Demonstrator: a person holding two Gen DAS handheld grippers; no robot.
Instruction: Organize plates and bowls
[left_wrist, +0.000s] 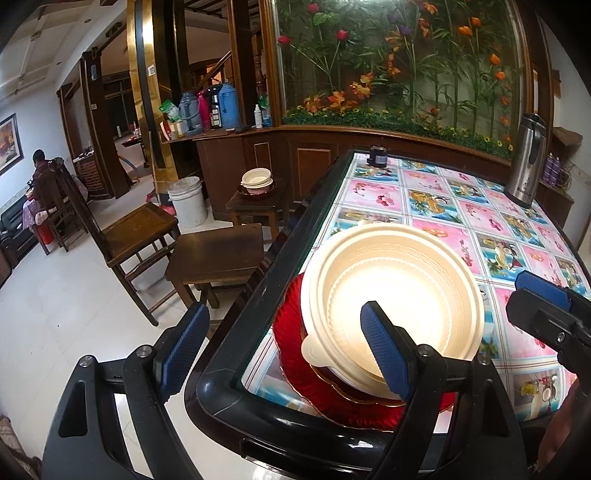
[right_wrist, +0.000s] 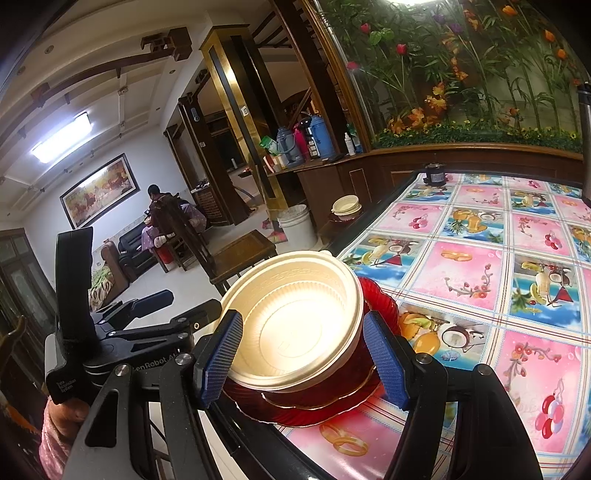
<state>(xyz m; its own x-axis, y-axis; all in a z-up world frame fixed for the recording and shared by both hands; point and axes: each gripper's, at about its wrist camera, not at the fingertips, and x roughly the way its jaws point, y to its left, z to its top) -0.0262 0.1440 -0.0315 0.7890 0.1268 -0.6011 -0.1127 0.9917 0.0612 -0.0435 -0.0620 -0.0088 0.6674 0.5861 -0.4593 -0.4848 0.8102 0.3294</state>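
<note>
So the stack is sitting at the near corner of the table (left_wrist: 461, 221), lower middle of both views: a cream disposable bowl (right_wrist: 291, 325) nested in a dark red bowl (right_wrist: 325, 387), all of that resting on a red ribbed glass plate (left_wrist: 321, 391) right by the black table edge. The right gripper (right_wrist: 306, 358) is straddling the stack, one blue pad (right_wrist: 221, 358) just beside the cream rim on the left of the frame, the other against the red bowl's wall on the right. I honestly can't tell if the pads are pressing or only bracketing it. The left gripper (left_wrist: 284, 358) is standing wide apart with nothing between its jaws; its right finger (left_wrist: 386, 354) is hovering in front of the cream bowl while the left one is hanging out over the floor, off the table. My read: the step is lifting the bowls off the plate, or peeling the cream one out. If I were doing it, I'd be grabbing low on the red bowl's wall instead of the flimsy cream rim, squeezing gently since that cream bowl looks like it flexes, and using the left gripper to pin the plate so it isn't sliding off the edge. There's a matching stack (left_wrist: 257, 182) sitting on a stool in the upper middle of the left view, probably the target look.
</note>
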